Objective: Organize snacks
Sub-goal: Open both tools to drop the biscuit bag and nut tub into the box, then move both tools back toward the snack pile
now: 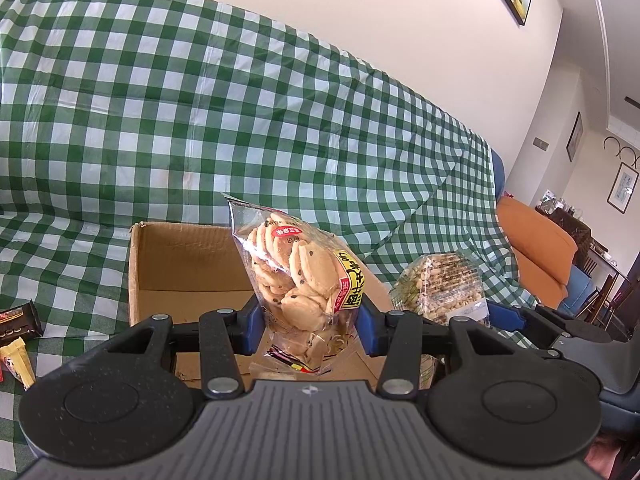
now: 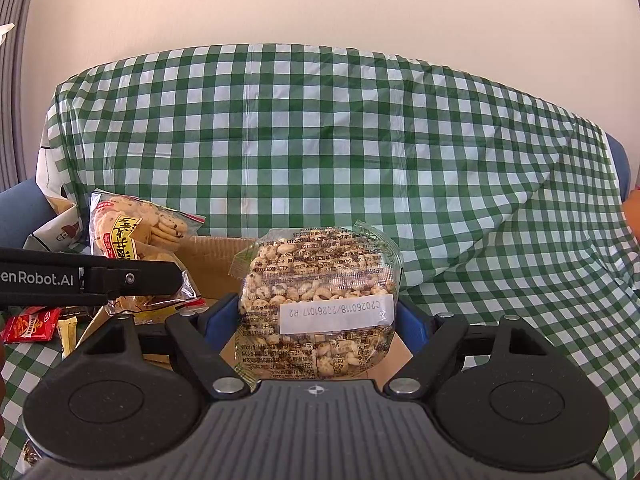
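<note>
My left gripper [image 1: 310,322] is shut on a clear bag of biscuits [image 1: 300,276] with a yellow and red label, held upright over an open cardboard box [image 1: 176,264]. My right gripper [image 2: 316,320] is shut on a clear pack of puffed peanut snack [image 2: 320,300] with a white date sticker, held above the same cardboard box [image 2: 216,264]. In the left wrist view the peanut pack [image 1: 440,284] shows to the right of the biscuits. The right wrist view has the biscuit bag [image 2: 136,236] and the left gripper's black arm [image 2: 88,276] at its left.
A green and white checked cloth [image 1: 200,120] covers the sofa and the surface under the box. Small snack packets [image 1: 18,332] lie left of the box; a red packet [image 2: 32,322] shows in the right wrist view. An orange cushion [image 1: 536,256] sits at the right.
</note>
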Demonstrator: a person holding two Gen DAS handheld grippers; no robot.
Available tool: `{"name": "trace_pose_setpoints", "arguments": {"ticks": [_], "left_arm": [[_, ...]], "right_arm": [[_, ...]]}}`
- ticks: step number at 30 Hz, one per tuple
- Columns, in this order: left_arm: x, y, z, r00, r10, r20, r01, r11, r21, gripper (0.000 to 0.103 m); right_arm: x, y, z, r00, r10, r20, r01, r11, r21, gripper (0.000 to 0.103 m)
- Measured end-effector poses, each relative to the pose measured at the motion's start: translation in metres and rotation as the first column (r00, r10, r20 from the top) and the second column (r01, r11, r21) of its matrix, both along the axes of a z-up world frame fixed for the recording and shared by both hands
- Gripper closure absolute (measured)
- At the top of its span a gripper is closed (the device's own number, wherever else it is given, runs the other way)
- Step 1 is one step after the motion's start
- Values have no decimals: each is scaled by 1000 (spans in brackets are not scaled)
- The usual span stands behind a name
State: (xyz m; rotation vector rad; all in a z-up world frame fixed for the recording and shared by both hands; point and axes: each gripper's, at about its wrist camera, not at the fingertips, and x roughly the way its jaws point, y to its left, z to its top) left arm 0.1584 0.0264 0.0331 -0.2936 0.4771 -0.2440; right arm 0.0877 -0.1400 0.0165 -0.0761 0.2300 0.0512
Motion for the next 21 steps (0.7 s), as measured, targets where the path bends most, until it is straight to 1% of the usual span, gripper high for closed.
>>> {"name": "trace_pose_setpoints", "arguments": {"ticks": [2,3,4,5,6,8,10,13,14,15,16,18,19,21], "left_arm": [[1,-1,1,1000,-16,1,16,1000,-8,51],[1,-1,1,1000,-25,-1,25,1000,-9,47],[1,-2,1,1000,-30,-2,30,1000,-7,42],[0,-3,1,1000,-27,5,27,1000,1,27],[-2,-4,2,1000,-19,17,19,1000,13,24],[-2,-4,2,1000,-11,24,11,1000,26,24],[-2,-2,2,1000,-1,25,0,1000,23,26],[-4,2,5,999,14,39,-15,999,31,32],[-6,4,6,999,21,46,-23,999,37,37],[-8,6,7,998,31,57,-34,998,46,44],[-11,8,9,997,43,68,-47,997,57,48],[-17,15,12,995,62,83,-68,995,71,65],[-20,20,13,994,68,84,-75,994,76,69],[-27,31,19,994,74,82,-81,992,93,82]], "right_arm": [[1,0,-1,1000,4,-9,-4,1000,1,20],[3,0,-3,1000,9,-22,-9,1000,1,19],[5,1,-4,999,7,-32,-7,1000,-5,18],[6,3,-5,999,1,-33,-1,1000,-18,17],[6,3,-5,1000,-6,-26,6,1000,-28,15],[6,2,-4,1000,-8,-21,8,1000,-24,14],[7,1,-4,1000,-13,-21,13,1000,-20,13],[8,1,-4,1000,-15,-16,15,1000,-20,13],[9,1,-4,1000,-15,-14,15,1000,-20,13],[9,2,-4,1000,-15,-12,15,1000,-20,13],[9,3,-4,1000,-16,-9,16,1000,-19,13],[9,6,-4,1000,-17,-3,17,1000,-18,13],[7,9,-3,1000,-16,0,16,1000,-18,14],[6,13,-3,1000,-11,9,11,1000,-15,16]]}}
